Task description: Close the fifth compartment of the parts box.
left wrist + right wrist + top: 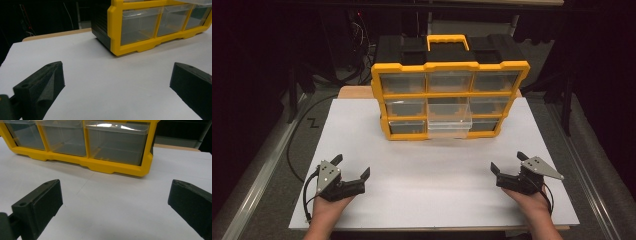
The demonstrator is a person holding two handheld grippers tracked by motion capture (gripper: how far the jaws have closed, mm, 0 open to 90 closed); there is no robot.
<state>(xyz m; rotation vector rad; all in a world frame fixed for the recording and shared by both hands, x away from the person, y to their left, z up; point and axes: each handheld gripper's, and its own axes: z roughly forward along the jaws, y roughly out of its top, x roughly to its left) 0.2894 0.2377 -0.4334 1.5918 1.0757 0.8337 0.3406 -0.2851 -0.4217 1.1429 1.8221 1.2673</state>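
Observation:
A yellow and black organizer case (449, 97) with clear plastic drawers stands upright at the back of the white board (432, 190). One clear drawer (450, 120), in the middle column, sticks out toward me. My left gripper (351, 166) rests at the board's near left, jaws wide apart, nothing between them. My right gripper (508, 162) rests at the near right, also open and empty. The left gripper view looks past my left gripper (116, 77) to the case's bottom left corner (117, 47). The right gripper view looks past my right gripper (115, 195) to the bottom right drawer (116, 143).
The white board lies on a wooden tabletop (354, 91) whose edge shows behind it. A black cable (294, 135) loops on the grey floor at the left. Dark equipment and cables stand behind the case. Open board lies between the grippers and the case.

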